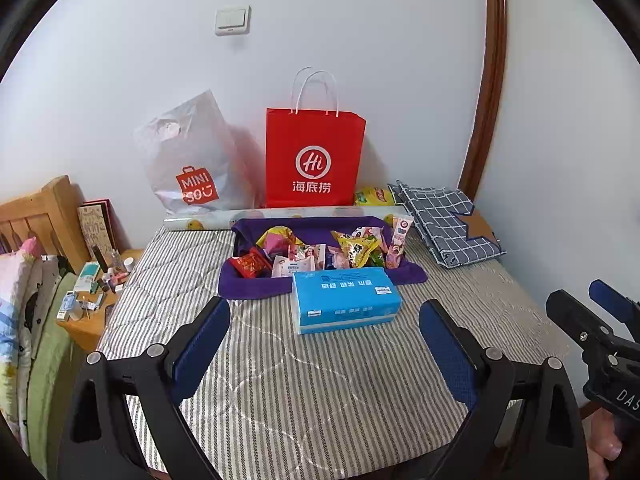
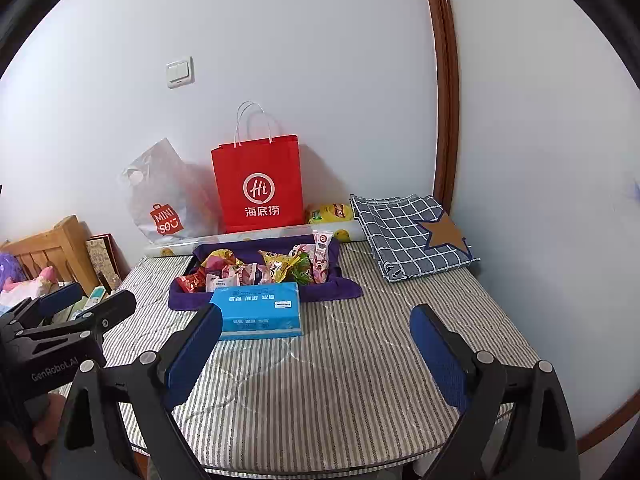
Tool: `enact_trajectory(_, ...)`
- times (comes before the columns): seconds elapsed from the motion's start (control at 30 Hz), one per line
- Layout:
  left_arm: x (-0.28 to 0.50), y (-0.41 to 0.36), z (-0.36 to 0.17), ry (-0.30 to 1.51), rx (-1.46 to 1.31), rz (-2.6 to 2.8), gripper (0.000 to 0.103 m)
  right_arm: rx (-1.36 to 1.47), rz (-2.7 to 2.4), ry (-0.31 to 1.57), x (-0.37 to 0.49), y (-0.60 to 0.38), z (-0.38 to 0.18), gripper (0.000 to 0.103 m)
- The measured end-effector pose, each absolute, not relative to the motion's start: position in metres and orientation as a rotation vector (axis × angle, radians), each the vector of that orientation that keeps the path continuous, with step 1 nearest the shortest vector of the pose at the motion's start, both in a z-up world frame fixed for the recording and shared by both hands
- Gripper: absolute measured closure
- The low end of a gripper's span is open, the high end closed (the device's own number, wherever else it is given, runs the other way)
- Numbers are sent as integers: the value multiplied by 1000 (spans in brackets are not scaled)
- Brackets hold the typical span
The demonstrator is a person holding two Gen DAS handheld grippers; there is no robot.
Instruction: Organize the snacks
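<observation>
Both grippers hang spread and empty over the striped mattress, snacks heaped in the purple bin at frame centre.

The left gripper (image 1: 324, 344) and right gripper (image 2: 316, 348) each have wide-apart jaws holding nothing. The snack packets (image 1: 320, 254) fill the purple fabric bin (image 1: 256, 286), behind the blue tissue pack (image 1: 346, 300) whose long axis runs left-right. One tall pink packet (image 1: 398, 242) stands upright at the bin's right end. This fits either snacks awaiting sorting or already gathered; I cannot tell which.
</observation>
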State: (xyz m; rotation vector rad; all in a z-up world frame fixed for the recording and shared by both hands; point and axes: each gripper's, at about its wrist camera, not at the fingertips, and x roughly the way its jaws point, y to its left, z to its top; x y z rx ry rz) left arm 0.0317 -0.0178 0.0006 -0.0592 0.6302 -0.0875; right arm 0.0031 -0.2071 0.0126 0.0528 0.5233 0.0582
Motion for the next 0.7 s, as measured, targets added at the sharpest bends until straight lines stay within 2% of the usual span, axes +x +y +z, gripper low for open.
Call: enact_trajectory(0.7, 29, -24, 5, 617, -40, -95, 8, 52, 73, 508, -4, -205, 14, 8)
